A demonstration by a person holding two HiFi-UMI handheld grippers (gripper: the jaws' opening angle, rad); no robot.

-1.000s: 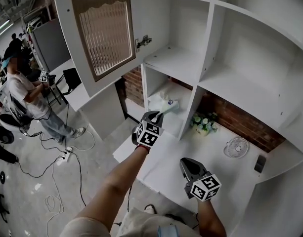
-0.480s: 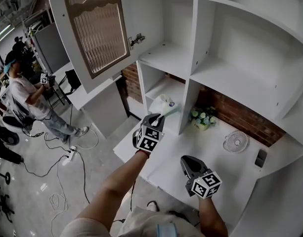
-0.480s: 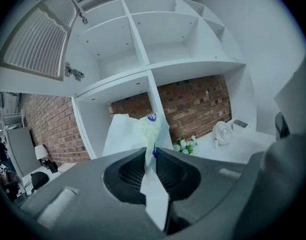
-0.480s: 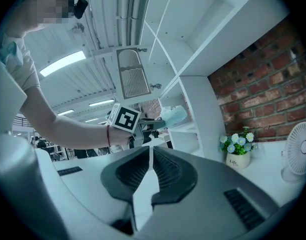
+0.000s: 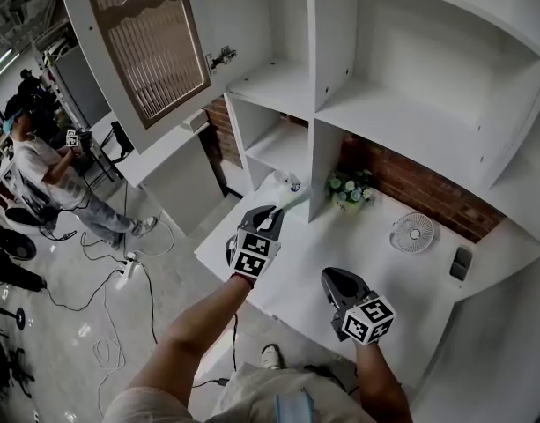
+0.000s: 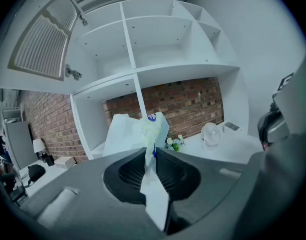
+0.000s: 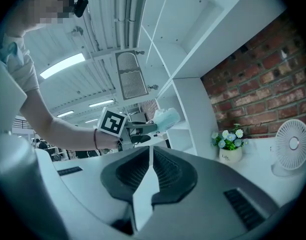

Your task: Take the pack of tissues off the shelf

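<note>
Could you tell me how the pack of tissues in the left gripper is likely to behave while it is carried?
Probably soft: the pack of tissues crumples to a thin fold where the left gripper pinches it. Likely light for its size, since that pinch on one edge holds it out in the air. Its wrapper looks smooth, so it might slip.

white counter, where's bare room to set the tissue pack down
Bare: the white counter's front, between the pot of pale flowers and the right gripper. Crowded: along the brick wall, with that pot, a small white fan and a dark flat device.
</note>
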